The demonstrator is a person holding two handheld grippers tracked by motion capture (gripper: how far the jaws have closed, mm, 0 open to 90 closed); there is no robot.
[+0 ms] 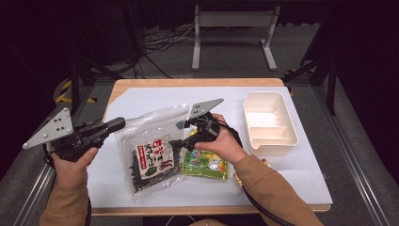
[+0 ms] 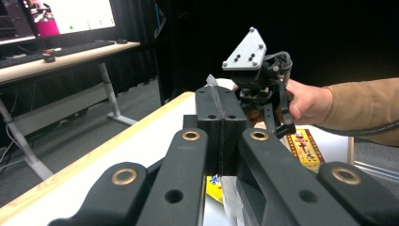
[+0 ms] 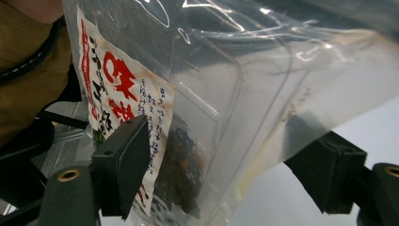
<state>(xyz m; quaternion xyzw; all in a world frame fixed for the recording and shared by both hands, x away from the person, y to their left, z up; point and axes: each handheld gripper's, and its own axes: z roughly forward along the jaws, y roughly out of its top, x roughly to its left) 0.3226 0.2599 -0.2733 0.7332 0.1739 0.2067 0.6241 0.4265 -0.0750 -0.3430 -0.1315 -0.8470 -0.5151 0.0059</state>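
Observation:
A clear plastic bag of dark dried seaweed with a red-and-white label lies on the white sheet, its left top corner lifted. My left gripper is shut on that corner; in the left gripper view the jaws meet, with a sliver of clear film sticking out between them. My right gripper is at the bag's right edge, held by a hand in a tan sleeve. In the right gripper view the bag hangs between the wide-apart jaws, and the pads do not press on it.
A cream divided tray stands at the right of the white sheet. A green and yellow snack packet lies under the right hand. A yellow and red packet lies near the front edge. A desk frame stands beyond the table.

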